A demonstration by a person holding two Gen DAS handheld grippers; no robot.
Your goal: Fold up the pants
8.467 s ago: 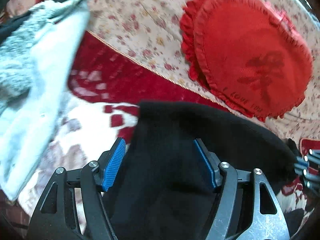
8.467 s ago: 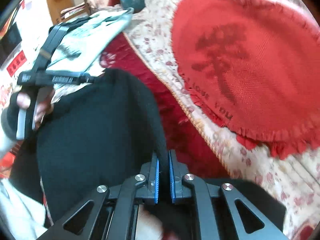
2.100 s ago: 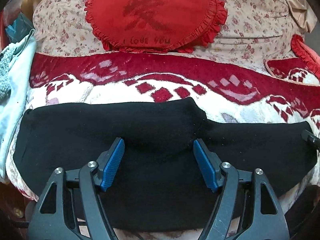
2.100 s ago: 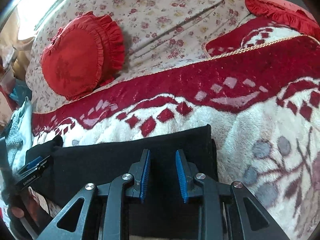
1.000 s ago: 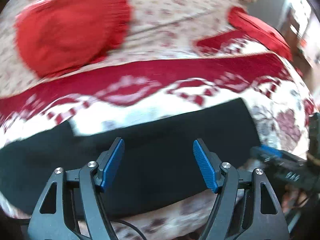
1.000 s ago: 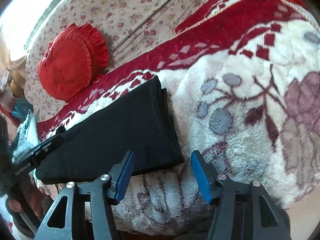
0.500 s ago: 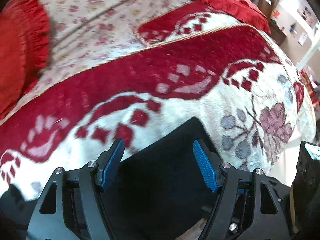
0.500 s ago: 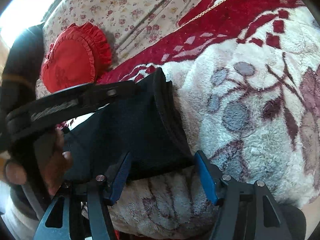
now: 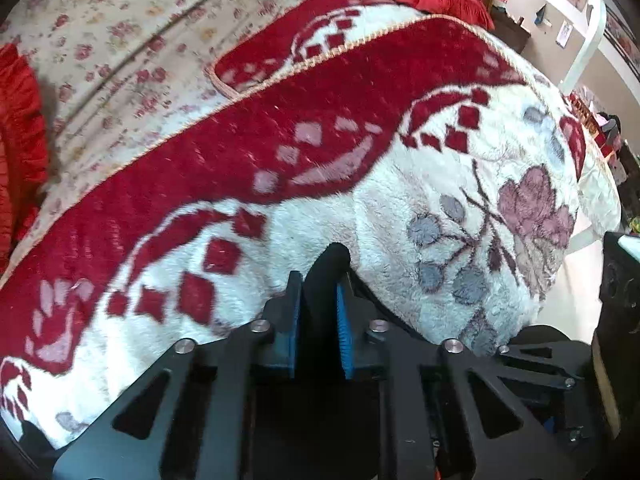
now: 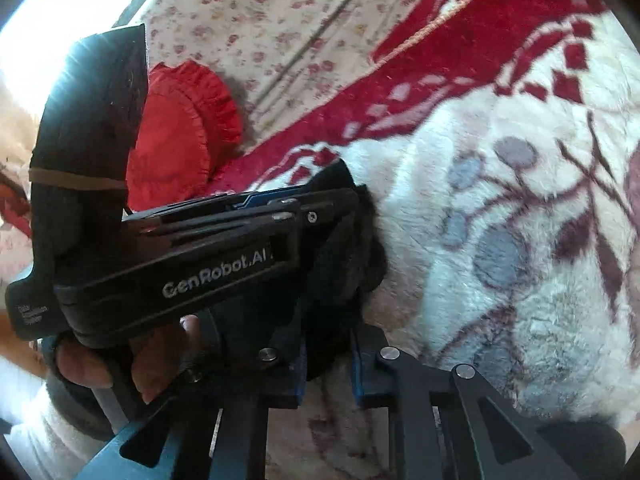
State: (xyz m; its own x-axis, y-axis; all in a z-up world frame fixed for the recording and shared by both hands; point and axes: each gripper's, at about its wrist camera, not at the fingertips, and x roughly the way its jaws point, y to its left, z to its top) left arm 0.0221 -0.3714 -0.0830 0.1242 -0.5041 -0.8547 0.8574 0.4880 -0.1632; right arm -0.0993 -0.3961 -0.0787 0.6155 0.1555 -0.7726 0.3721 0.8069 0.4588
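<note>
Black pants, folded into a narrow band, lie near the front edge of a plush red-and-white blanket spread over a sofa; only the end of the band is shown. The fabric is judged soft, thick and light, likely to sag and unfold unless both corners of the end are lifted together, so the hold is best taken at the layered edge. The left gripper has just been closing and is clamped on a raised fold of the pants, cloth bulging above its blue pads. The right gripper has likewise just been closing; black cloth is pinched between its pads at the neighbouring corner. In the right wrist view the left gripper is seen from the side, held by a hand, with a red frilled cushion behind. The left wrist view alone shows the far armrest and the room beyond
</note>
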